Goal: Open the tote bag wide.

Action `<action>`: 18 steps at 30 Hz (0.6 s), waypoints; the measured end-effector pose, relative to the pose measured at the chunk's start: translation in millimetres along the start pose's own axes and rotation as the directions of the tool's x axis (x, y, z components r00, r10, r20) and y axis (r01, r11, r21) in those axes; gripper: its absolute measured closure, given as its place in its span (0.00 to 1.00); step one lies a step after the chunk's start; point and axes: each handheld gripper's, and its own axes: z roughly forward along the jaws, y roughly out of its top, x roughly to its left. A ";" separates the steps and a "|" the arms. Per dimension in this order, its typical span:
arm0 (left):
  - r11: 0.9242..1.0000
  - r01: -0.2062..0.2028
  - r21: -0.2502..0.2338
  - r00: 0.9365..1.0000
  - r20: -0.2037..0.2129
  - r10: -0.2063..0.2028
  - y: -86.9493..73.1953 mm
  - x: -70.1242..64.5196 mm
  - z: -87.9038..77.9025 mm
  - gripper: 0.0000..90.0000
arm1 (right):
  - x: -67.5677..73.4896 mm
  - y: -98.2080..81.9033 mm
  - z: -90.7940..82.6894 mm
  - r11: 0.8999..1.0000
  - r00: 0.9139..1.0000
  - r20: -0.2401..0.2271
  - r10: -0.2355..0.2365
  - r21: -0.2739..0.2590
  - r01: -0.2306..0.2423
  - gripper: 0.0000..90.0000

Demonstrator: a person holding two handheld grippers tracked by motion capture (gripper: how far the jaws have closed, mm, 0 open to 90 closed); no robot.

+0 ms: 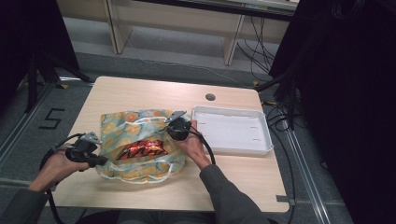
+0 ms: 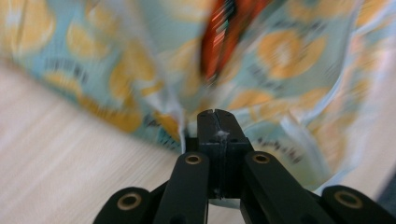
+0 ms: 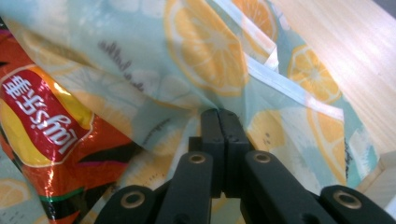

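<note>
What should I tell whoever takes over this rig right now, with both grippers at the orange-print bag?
Left gripper: jaws shut at the bag's near-left edge; whether film is pinched I cannot tell.
Right gripper: jaws shut on a fold of the bag at its right side.
The bag lies flat mid-table, mouth spread; the red chip packet lies in the opening, partly showing.
The white tray sits empty to the right.
Done: bag gripped and opened.
Left: probably moving the packet fully in or out; confirm which.
</note>
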 end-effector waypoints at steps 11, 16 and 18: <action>0.996 -0.041 -0.077 0.998 -0.047 0.038 12.7 -17.1 -10.6 0.97 | 1.4 -0.8 -1.4 1.000 1.000 -0.012 -0.003 -0.004 0.003 1.00; 0.990 -0.076 -0.120 0.997 -0.039 0.072 22.2 -27.3 -19.6 0.96 | 1.3 2.3 -13.4 0.999 0.999 -0.036 0.003 -0.037 -0.005 1.00; 0.989 -0.067 -0.132 0.997 -0.039 0.062 24.0 -32.1 -18.9 0.91 | 1.8 3.6 -18.0 0.999 0.999 -0.048 0.006 -0.048 -0.009 0.97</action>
